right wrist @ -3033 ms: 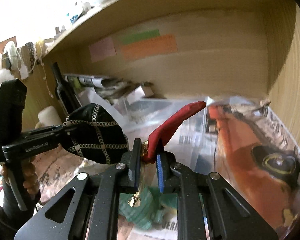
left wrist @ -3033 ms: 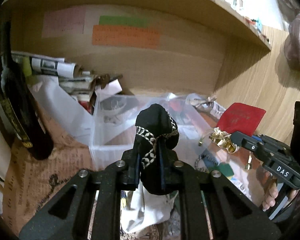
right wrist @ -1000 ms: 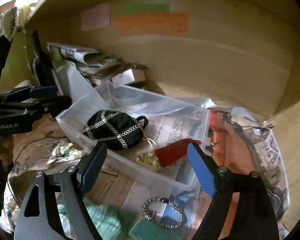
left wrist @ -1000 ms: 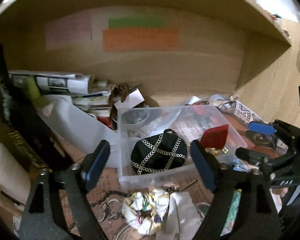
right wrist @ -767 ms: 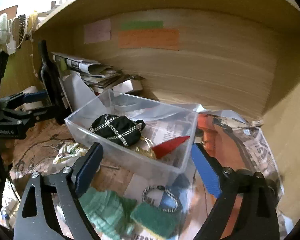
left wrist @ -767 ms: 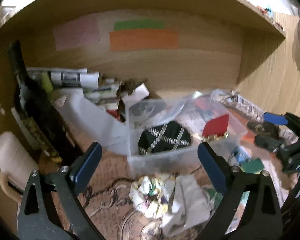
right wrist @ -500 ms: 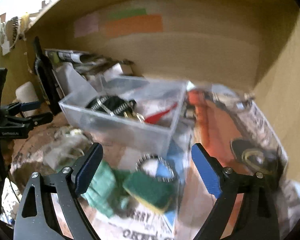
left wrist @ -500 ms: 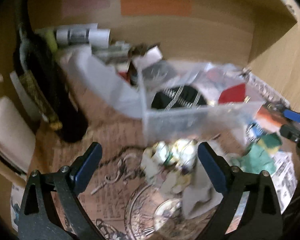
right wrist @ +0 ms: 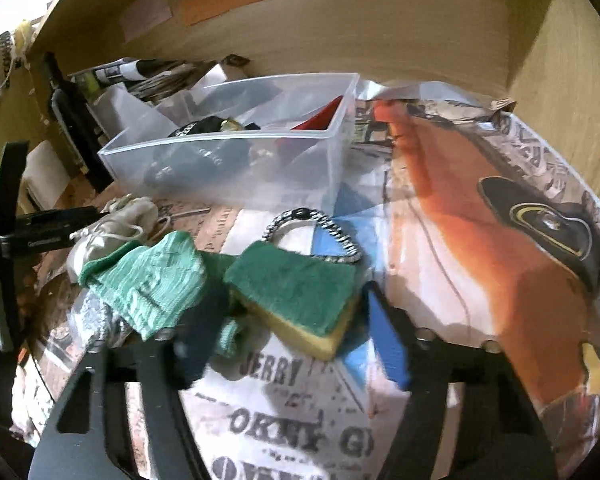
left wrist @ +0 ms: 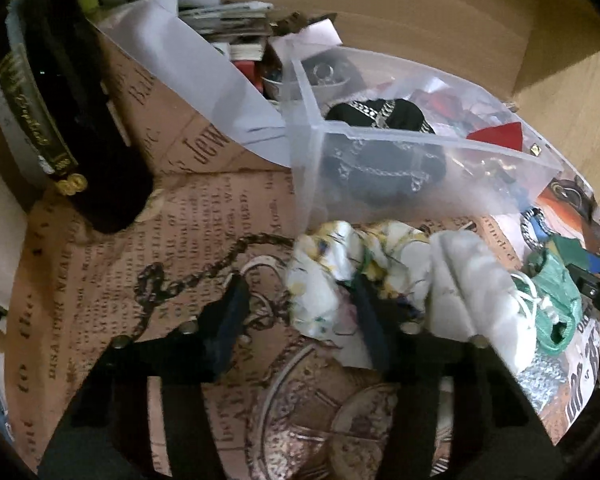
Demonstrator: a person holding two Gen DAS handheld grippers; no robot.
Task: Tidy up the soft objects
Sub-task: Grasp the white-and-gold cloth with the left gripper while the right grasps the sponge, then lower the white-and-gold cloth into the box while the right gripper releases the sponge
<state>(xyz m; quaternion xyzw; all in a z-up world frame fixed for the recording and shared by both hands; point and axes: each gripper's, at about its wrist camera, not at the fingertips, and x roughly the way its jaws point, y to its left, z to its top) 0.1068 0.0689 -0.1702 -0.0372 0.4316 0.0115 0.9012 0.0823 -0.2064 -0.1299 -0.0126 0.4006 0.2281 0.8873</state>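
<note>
The left gripper point(left wrist: 300, 312) is gaping wide and empty over the floral cloth point(left wrist: 332, 276), which is lying on the table just before the bin point(left wrist: 420, 148). The right gripper point(right wrist: 288, 340), equally wide and empty, is straddling the sponge point(right wrist: 296, 292). One left finger is sitting on the cloth's middle, so closing is likely pinching only a fold, or snagging the chain point(left wrist: 196, 276) alongside. The sponge may be dragging the bracelet point(right wrist: 320, 228) touching it.

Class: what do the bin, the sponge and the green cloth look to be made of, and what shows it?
Bin: clear plastic, slightly frosted; its contents show through the walls.
Sponge: yellow foam under a green fibrous scouring layer, matte.
Green cloth: probably knitted fabric, with ribbed rows and soft folds.
</note>
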